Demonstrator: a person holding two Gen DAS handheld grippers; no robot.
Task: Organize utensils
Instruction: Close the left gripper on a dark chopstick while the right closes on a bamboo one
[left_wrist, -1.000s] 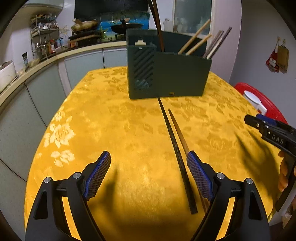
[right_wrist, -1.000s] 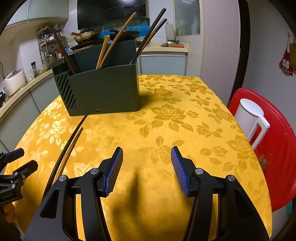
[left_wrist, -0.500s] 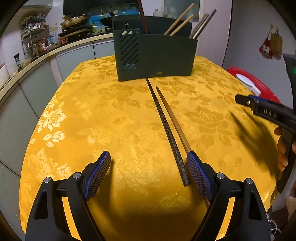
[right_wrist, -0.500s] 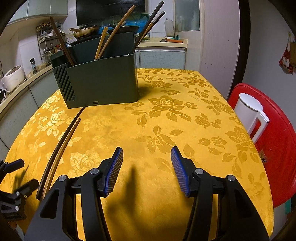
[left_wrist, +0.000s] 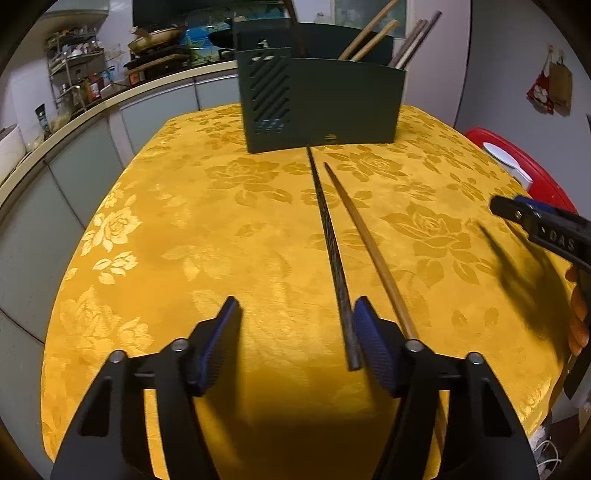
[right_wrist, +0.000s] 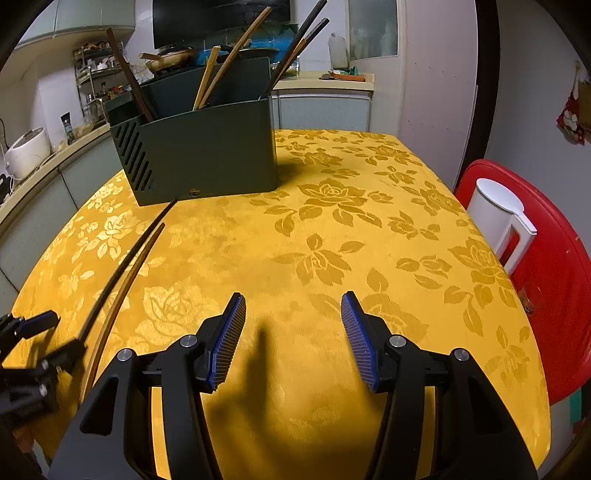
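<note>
My left gripper (left_wrist: 295, 339) hangs low over the yellow rose-patterned tablecloth (left_wrist: 184, 229) and its jaws are closing. The thick end of the dark chopstick (left_wrist: 332, 258) lies between the blue pads, close against the right pad; whether that pad touches it I cannot tell, and the left pad stands well clear of it. The lighter wooden chopstick (left_wrist: 369, 251) lies just beside the dark one, outside the jaws, its near end running under my right finger. Both lie flat on the cloth, and the dark one's thin tip reaches the foot of the dark green utensil holder (left_wrist: 332, 99).

My left camera shows the holder's slotted side and how the pair meets my fingers. My right camera shows what the first cannot: the holder (right_wrist: 207, 158) seen more from above, with several chopsticks (right_wrist: 229, 59) leaning in its compartments, and a white jug (right_wrist: 498, 218) on a red round surface (right_wrist: 554, 295) past the table's right edge.

My right gripper (right_wrist: 293, 339) hovers about half open over bare cloth with nothing between its pads. From there the two loose chopsticks (right_wrist: 122, 273) lie well off to the left, beside my left gripper (right_wrist: 37, 343), which shows blurred at that edge
</note>
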